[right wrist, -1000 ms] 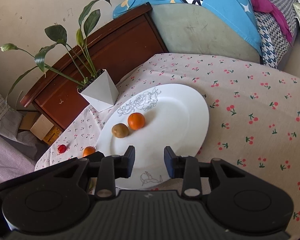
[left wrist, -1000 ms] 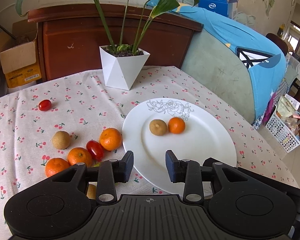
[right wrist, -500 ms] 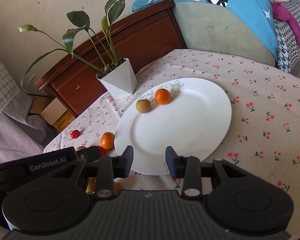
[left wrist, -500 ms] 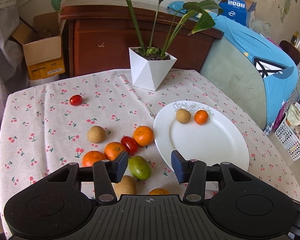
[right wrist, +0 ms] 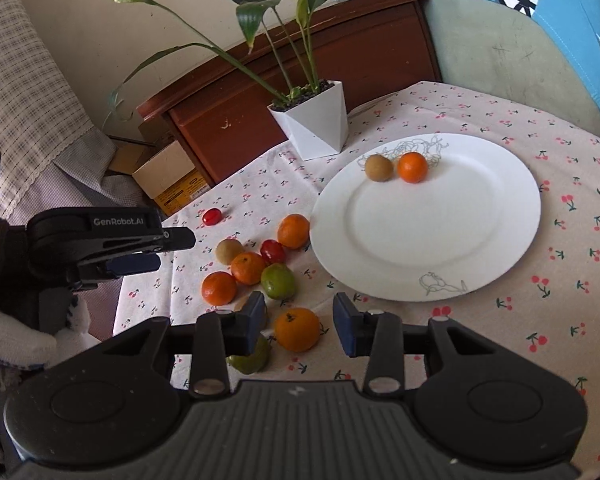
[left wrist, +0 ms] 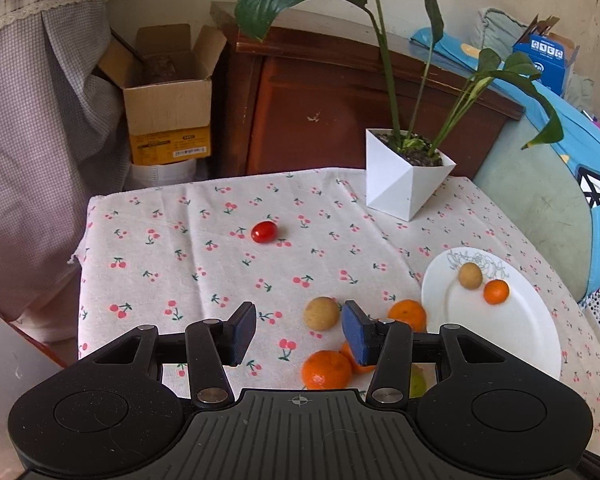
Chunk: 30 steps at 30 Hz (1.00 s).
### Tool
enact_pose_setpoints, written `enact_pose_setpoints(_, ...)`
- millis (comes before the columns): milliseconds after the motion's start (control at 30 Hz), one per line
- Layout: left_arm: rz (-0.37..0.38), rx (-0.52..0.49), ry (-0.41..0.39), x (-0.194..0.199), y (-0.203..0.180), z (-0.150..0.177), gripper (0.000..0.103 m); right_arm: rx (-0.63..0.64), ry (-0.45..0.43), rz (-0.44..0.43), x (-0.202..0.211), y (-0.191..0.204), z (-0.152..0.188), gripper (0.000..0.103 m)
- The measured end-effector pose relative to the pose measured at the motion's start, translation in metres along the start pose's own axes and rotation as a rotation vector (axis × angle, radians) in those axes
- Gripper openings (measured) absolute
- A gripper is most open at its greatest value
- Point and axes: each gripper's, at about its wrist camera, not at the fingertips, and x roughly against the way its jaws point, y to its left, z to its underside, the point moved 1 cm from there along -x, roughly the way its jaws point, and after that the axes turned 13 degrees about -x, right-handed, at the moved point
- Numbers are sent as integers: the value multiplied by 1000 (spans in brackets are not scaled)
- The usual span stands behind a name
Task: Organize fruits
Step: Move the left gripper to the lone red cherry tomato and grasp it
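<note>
A white plate (right wrist: 480,248) holds a brown fruit (right wrist: 378,167) and a small orange (right wrist: 412,167); it also shows in the left wrist view (left wrist: 512,332). Left of the plate lies a cluster of oranges, a red tomato (right wrist: 273,251), a brown fruit (right wrist: 229,251) and a green fruit (right wrist: 278,281). My right gripper (right wrist: 300,322) is open, with an orange (right wrist: 297,329) between its fingers. My left gripper (left wrist: 299,334) is open above the cloth, near a brown fruit (left wrist: 321,313) and an orange (left wrist: 326,369). A lone tomato (left wrist: 264,231) lies further back.
A white angular plant pot (left wrist: 406,182) stands at the table's back. A wooden headboard (left wrist: 340,112) and a cardboard box (left wrist: 166,92) are behind the table. The table's left edge (left wrist: 85,264) is close to the left gripper. A cushion (right wrist: 512,52) borders the right.
Both grippers have swung left, away from the plate and towards the loose fruit cluster. The right gripper now frames an orange on the cloth. Both stay open.
</note>
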Motion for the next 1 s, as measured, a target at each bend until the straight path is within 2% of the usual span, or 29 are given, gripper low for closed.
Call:
enact_pose_setpoints(567, -38, -6, 10, -81, 25, -22, 43, -34, 38, -15, -10, 7, 9, 44)
enact_pose_setpoints(800, -41, -50, -31, -96, 27, -29, 42, -53, 48, -14, -14, 7, 8, 46)
enact_pose_setpoints(1000, -23, -80, -57, -101, 26, -32, 24, -69, 58, -3, -17, 4, 8, 46)
